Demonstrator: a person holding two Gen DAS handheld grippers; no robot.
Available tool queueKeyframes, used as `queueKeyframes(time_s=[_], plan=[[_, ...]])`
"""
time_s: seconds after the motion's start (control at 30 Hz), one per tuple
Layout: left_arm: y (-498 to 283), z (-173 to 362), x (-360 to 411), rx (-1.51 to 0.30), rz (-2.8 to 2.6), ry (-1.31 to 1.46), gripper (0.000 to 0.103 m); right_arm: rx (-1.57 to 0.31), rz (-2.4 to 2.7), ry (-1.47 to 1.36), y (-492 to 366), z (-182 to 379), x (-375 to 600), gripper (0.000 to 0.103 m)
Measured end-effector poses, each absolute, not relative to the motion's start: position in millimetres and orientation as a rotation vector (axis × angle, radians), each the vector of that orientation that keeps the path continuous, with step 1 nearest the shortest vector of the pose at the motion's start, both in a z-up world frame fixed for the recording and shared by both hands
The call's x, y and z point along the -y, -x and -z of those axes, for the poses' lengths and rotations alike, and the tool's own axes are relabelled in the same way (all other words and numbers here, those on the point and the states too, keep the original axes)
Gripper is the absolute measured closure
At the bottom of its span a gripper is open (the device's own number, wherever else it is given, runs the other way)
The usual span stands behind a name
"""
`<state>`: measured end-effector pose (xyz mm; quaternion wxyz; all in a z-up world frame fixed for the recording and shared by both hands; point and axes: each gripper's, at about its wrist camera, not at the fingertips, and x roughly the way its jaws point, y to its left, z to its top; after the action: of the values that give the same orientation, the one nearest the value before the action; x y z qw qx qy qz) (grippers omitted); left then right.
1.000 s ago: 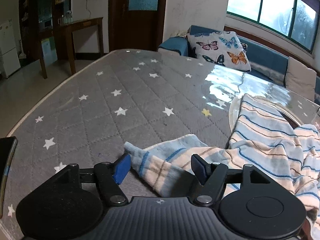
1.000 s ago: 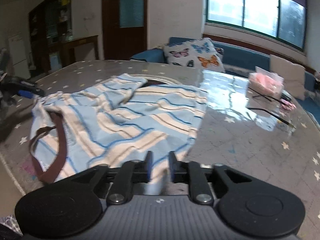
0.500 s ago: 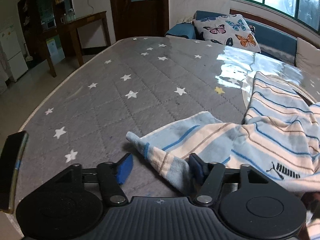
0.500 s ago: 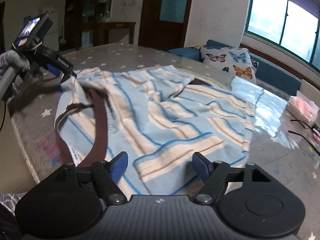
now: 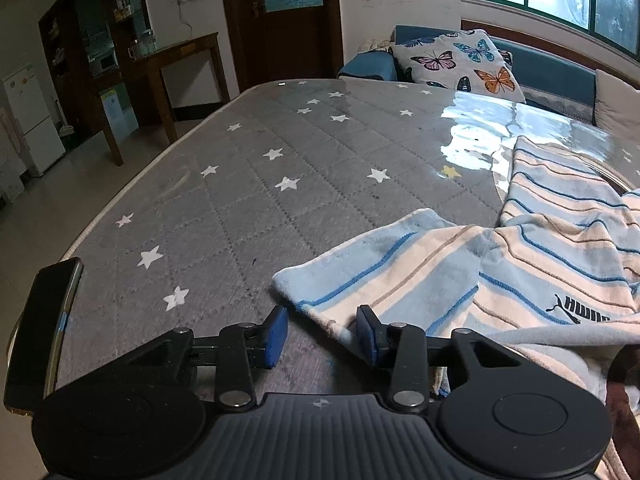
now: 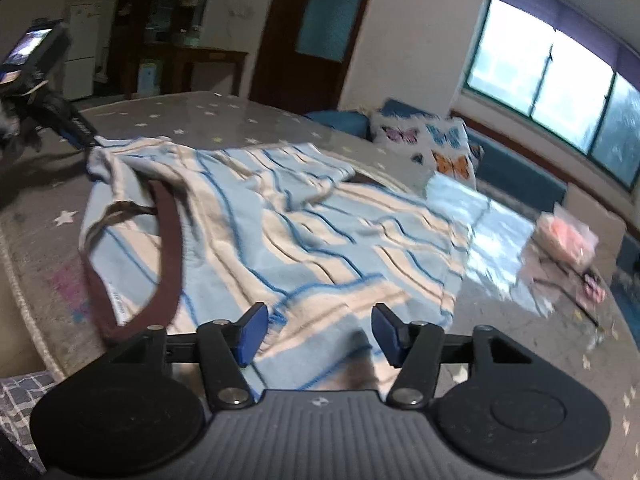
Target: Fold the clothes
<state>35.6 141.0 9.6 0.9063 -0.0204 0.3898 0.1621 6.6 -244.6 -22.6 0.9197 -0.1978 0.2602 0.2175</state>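
L claw (image 5: 322, 330) closing w/ striped shirt (image 5: 520, 264) sleeve tip just ahead, brushing its right pad, sleeve running off right across desk (image 5: 240, 184); R claw (image 6: 316, 334) closing over near hem.

Bare starred tabletop (image 5: 248, 200) left of the striped garment (image 5: 540, 256); clutter of pink packet (image 6: 566, 236) at far right.

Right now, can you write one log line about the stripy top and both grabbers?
left gripper: closing around sleeve cuff | right gripper: closing over hem | striped shirt: rumpled, unfolded | table
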Motion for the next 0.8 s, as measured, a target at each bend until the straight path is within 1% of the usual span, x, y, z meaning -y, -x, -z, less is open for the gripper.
queueKeyframes(time_s=[0.13, 0.17, 0.23, 0.27, 0.3, 0.33, 0.4, 0.43, 0.5, 0.6, 0.63, 0.67, 0.7, 0.8], plan=[[-33, -9, -142, -0.803, -0.341, 0.045, 0.060, -0.528, -0.517, 0.443, 0, 24, 231, 0.064], [-32, -9, -143, -0.803, -0.342, 0.048, 0.060, -0.538, -0.529, 0.447, 0, 25, 228, 0.066], [-30, -9, -144, -0.801, -0.342, 0.053, 0.060, -0.556, -0.543, 0.446, -1, 29, 226, 0.075], [-29, -10, -145, -0.800, -0.342, 0.055, 0.060, -0.565, -0.545, 0.441, -1, 30, 225, 0.077], [-28, -10, -146, -0.798, -0.340, 0.057, 0.059, -0.578, -0.545, 0.429, -3, 32, 225, 0.082], [-27, -10, -147, -0.798, -0.340, 0.059, 0.058, -0.588, -0.543, 0.420, -4, 32, 226, 0.090], [-26, -10, -149, -0.793, -0.339, 0.067, 0.057, -0.605, -0.535, 0.395, -7, 34, 229, 0.097], [-25, -11, -150, -0.789, -0.340, 0.071, 0.056, -0.607, -0.532, 0.380, -7, 34, 232, 0.099], [-25, -13, -153, -0.784, -0.344, 0.082, 0.051, -0.600, -0.522, 0.351, -6, 29, 238, 0.100], [-28, -14, -153, -0.776, -0.339, 0.089, 0.050, -0.581, -0.482, 0.294, -6, 19, 253, 0.100], [-30, -13, -153, -0.775, -0.336, 0.088, 0.051, -0.575, -0.466, 0.284, -6, 16, 257, 0.100], [-32, -12, -152, -0.776, -0.327, 0.087, 0.055, -0.566, -0.434, 0.264, -6, 12, 267, 0.101], [-33, -11, -152, -0.776, -0.317, 0.092, 0.071, -0.561, -0.408, 0.244, -5, 8, 274, 0.100], [-35, -9, -152, -0.773, -0.283, 0.118, 0.092, -0.540, -0.313, 0.202, -5, -1, 299, 0.100]])
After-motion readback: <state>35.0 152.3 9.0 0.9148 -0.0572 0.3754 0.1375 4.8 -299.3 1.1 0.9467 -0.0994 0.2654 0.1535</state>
